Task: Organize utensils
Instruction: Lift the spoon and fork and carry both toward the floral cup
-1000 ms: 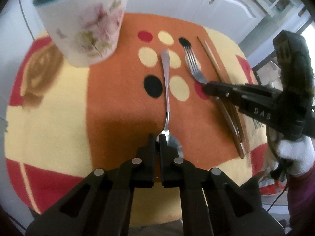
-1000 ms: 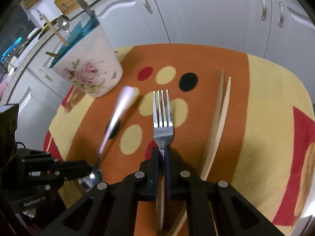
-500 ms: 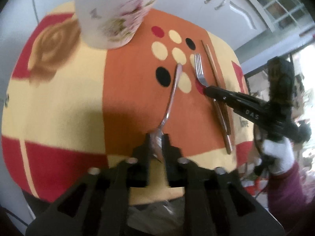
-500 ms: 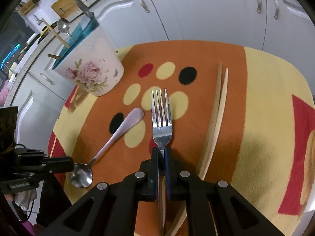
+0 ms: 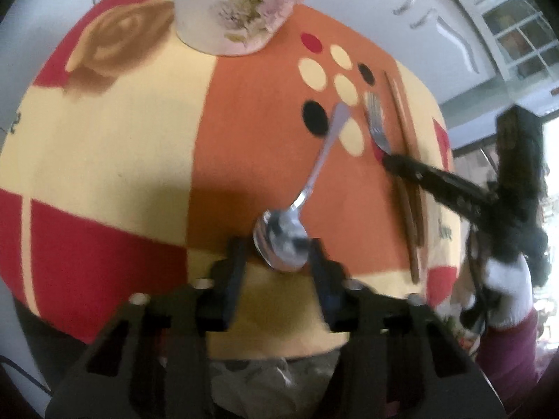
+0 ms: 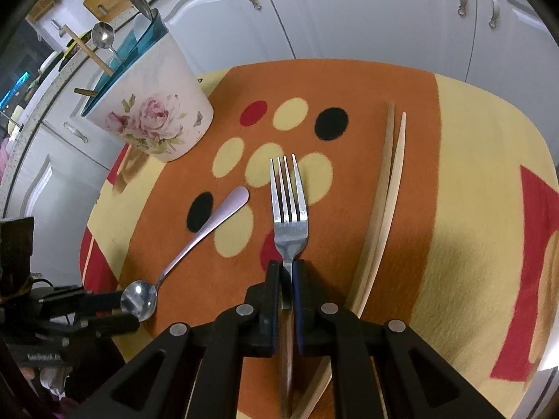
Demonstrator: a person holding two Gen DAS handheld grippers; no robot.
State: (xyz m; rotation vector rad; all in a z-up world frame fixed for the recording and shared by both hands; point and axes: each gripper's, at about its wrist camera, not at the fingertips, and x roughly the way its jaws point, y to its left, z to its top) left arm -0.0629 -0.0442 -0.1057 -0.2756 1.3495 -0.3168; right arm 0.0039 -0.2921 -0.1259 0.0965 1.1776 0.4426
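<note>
The left gripper (image 5: 277, 255) is hovering with jaws wide around the spoon (image 5: 307, 188), whose bowl is lying between them on the surface (image 6: 471, 209); the right gripper (image 6: 286, 279) is pinching the fork (image 6: 288, 206) at its neck, jaws narrow. Judging by this, the fork is the step in hand; next it likely needs lifting toward the flowered cup (image 6: 153, 122).
</note>
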